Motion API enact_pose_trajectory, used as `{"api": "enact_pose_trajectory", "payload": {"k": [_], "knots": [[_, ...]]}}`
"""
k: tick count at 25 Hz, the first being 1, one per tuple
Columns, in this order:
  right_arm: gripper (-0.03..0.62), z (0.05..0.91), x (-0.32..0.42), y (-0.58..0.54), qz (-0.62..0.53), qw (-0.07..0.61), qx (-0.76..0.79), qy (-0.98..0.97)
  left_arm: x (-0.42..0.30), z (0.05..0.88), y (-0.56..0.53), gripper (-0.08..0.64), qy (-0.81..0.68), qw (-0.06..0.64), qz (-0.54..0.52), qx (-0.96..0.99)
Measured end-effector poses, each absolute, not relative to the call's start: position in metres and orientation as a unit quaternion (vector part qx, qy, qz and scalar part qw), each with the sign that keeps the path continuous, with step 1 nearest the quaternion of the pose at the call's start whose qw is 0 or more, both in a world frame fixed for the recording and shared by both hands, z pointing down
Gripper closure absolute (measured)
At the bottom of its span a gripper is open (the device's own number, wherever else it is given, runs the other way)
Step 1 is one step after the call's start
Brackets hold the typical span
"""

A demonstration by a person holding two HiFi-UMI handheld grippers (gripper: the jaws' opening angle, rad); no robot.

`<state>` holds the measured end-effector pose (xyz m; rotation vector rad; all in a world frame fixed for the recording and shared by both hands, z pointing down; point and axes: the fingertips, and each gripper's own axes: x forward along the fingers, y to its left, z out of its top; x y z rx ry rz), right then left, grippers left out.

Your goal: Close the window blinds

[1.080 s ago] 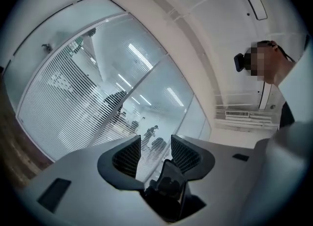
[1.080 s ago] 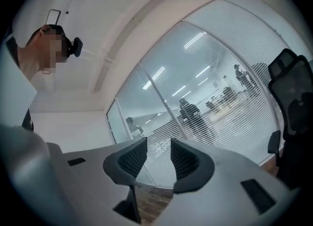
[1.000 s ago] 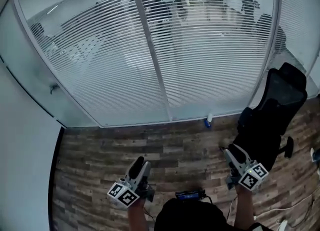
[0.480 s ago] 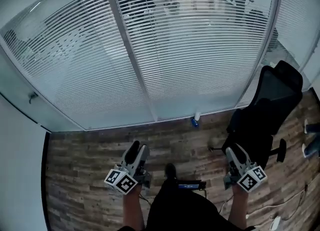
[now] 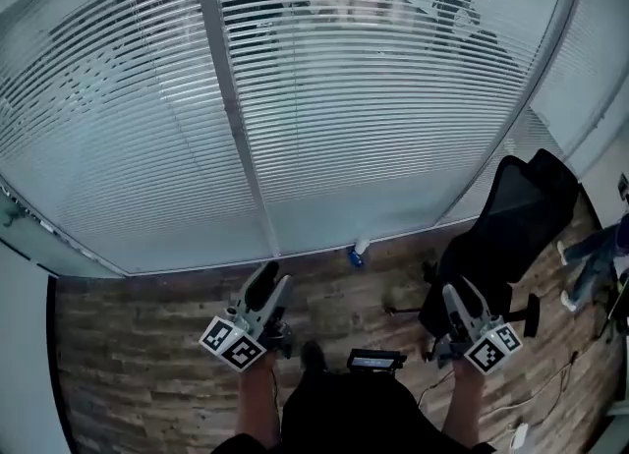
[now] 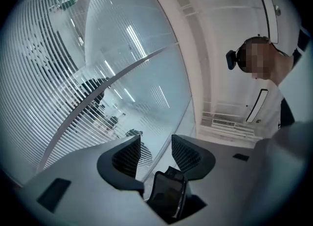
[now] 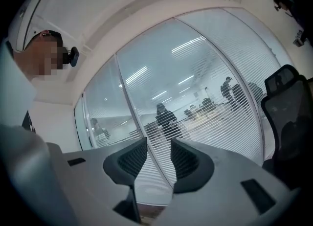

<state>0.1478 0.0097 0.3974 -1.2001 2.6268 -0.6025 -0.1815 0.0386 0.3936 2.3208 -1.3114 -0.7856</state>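
Left hand-held gripper [image 5: 263, 277] and right hand-held gripper [image 5: 456, 295], jaws spread and empty, hang above wood floor [image 5: 147, 344] before the window blinds [image 5: 373, 108]; an office chair [image 5: 506, 231] stands by the blinds' right end.

White horizontal window blinds [image 5: 373, 118] hang lowered, slats tilted open.

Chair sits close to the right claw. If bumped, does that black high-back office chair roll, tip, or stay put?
The black high-back office chair probably rolls: a spoked base shows low on the wood-plank floor. Its tall back suggests a high shove might rock it. The open right claw hangs just beside it.
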Motion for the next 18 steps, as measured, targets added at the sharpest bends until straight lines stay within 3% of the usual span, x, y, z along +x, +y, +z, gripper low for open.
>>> {"api": "enact_pose_trajectory", "payload": {"k": [6, 18], "knots": [[0.44, 0.419, 0.116, -0.016, -0.224, 0.071, -0.407, 0.883, -0.21, 0.417, 0.001, 0.359, -0.47, 0.21, -0.288, 0.807], [0.44, 0.439, 0.106, -0.111, -0.244, 0.085, -0.364, 0.895, -0.237, 0.421, -0.078, 0.359, -0.563, 0.18, -0.241, 0.77]]}}
